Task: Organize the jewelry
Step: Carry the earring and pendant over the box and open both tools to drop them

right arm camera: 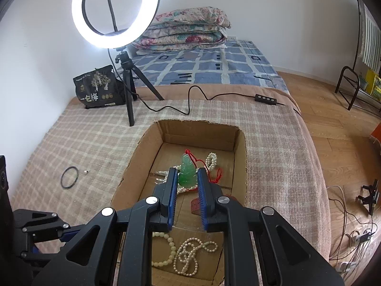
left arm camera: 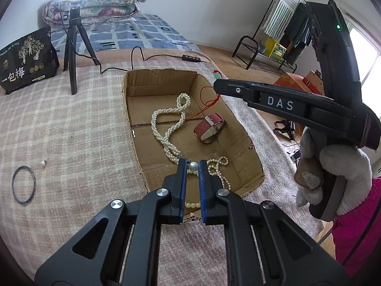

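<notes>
Item: left gripper [left arm camera: 192, 165]. Fingers pinch a single pearl earring [left arm camera: 193, 166] between the blue pads, held above the near end of the cardboard box [left arm camera: 133, 128]; the pearl sits at the fingertips, its post hard to make out.

Item: right gripper [right arm camera: 187, 177]. Fingers are closed on a green pendant [right arm camera: 187, 171], upright between the pads, long axis roughly in line with the fingers; its red cord [right arm camera: 215, 174] trails down into the box. The pendant hangs over the box's middle.

Relation: both pieces are directly above the open box, so a release should drop each inside. The left gripper is nearer the close end, the right nearer the far wall.

Already in box: pearl necklace [left arm camera: 170, 124], red watch strap [left arm camera: 209, 127], pale bead bracelet [right arm camera: 166, 250].

Still outside: dark ring [left arm camera: 23, 184] and a second pearl earring [left arm camera: 44, 162], lying close together on the blanket, well left of the box and nearer the left gripper.

Surface: checked blanket [left arm camera: 71, 128] over a bed, soft and uneven.

Room: ring light on a tripod [right arm camera: 115, 12], black snack bag [right arm camera: 97, 87], folded quilts [right arm camera: 188, 28], wooden floor.
</notes>
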{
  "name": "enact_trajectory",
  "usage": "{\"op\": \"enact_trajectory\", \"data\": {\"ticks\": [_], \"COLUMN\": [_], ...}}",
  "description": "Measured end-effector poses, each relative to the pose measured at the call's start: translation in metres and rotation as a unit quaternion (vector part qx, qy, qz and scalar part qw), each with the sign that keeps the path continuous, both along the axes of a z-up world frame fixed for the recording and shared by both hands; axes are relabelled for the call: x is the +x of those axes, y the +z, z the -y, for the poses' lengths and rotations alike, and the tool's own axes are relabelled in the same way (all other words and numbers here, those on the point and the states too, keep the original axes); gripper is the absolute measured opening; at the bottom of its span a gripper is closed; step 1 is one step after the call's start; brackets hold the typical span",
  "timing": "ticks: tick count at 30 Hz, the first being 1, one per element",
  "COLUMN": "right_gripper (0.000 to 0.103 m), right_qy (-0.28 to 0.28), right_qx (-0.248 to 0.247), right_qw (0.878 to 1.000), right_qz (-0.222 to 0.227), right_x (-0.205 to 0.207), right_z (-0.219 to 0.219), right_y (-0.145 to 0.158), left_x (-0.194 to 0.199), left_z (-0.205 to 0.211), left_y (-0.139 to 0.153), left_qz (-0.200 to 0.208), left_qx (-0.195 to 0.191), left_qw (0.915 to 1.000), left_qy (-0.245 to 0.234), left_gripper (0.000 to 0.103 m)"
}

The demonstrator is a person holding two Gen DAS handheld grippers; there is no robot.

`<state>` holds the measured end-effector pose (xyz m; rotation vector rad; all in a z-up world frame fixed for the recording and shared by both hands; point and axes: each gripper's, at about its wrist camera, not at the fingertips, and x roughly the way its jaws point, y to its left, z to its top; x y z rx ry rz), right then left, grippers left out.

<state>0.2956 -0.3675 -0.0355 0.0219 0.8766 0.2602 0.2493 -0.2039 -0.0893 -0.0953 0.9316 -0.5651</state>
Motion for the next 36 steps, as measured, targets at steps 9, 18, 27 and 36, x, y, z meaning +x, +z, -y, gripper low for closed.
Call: {"op": "enact_trajectory", "data": {"ticks": [9,18,27,36], "right_gripper": [0.015,0.043,0.071,0.076], "right_qy": [-0.001,-0.016,-0.032,-0.04], "right_qx": [-0.006,-0.015,-0.022,-0.03], "right_qw": [1.0,1.0,0.999,0.998], "right_qz": [-0.005,0.005,0.018,0.024], "right_x": [0.004,0.004,0.001,-0.004], "right_z": [-0.002,0.0,0.003,-0.001], "right_y": [-0.006,-0.004,0.002,0.01], "left_x": [-0.001,0.002,0.0,-0.005], "left_z": [0.006,0.005,0.0,-0.01], "left_y": [-0.004,-0.006,-0.006,0.001], "left_qz": [-0.004,-0.014,-0.007,0.0], "left_qx": [0.006,0.009,0.014,0.014], "left_qw": [0.9999,0.9998,0.9999,0.9999], "left_qy": [-0.009,-0.006,-0.003,0.002], "left_gripper": [0.008,0.008,0.043,0.043]}}
